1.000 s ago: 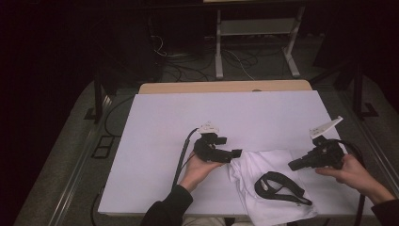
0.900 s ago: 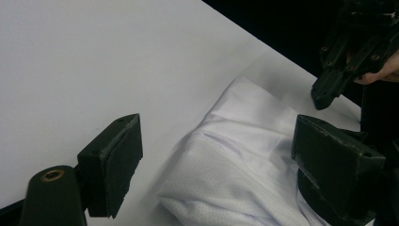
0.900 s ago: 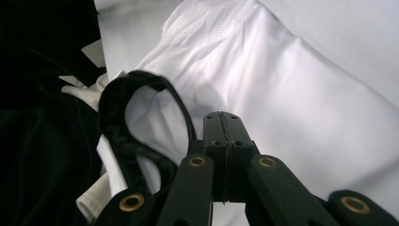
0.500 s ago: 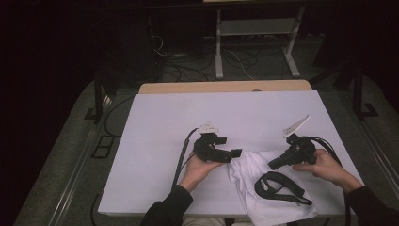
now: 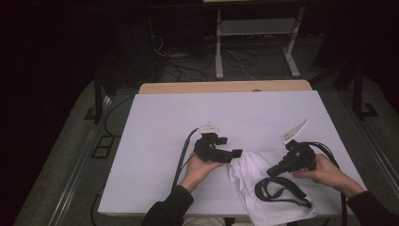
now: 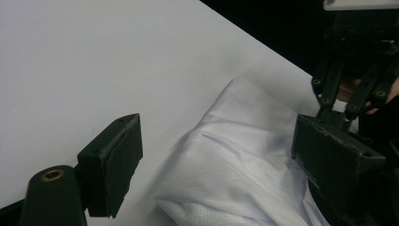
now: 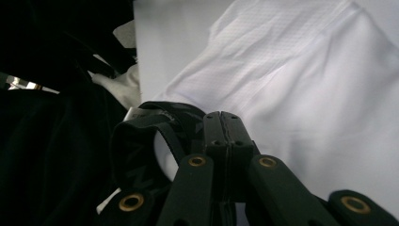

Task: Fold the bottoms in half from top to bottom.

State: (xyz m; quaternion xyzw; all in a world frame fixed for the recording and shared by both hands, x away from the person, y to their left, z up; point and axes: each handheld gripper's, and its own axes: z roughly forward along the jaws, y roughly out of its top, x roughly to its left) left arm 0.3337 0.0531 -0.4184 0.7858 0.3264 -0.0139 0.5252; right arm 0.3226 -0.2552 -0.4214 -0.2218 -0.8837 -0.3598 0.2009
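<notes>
At the near table [image 5: 155, 141] edge a white garment [image 5: 263, 188] lies crumpled with a black strap [image 5: 277, 190] on it. The right claw [image 5: 273, 170], jaws closed and apparently empty, noses at the strap. The left claw [image 5: 237, 153] stands open at the cloth's edge; next, it probably must pinch that edge.

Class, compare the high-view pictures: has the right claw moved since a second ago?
Yes. The right claw has moved leftward from the table's right edge, over the white garment, toward the black strap.

White garment [image 5: 263, 188] with black strap [image 5: 277, 190], seemingly under right gripper [image 5: 272, 172], near table [image 5: 188, 117] edge.
</notes>
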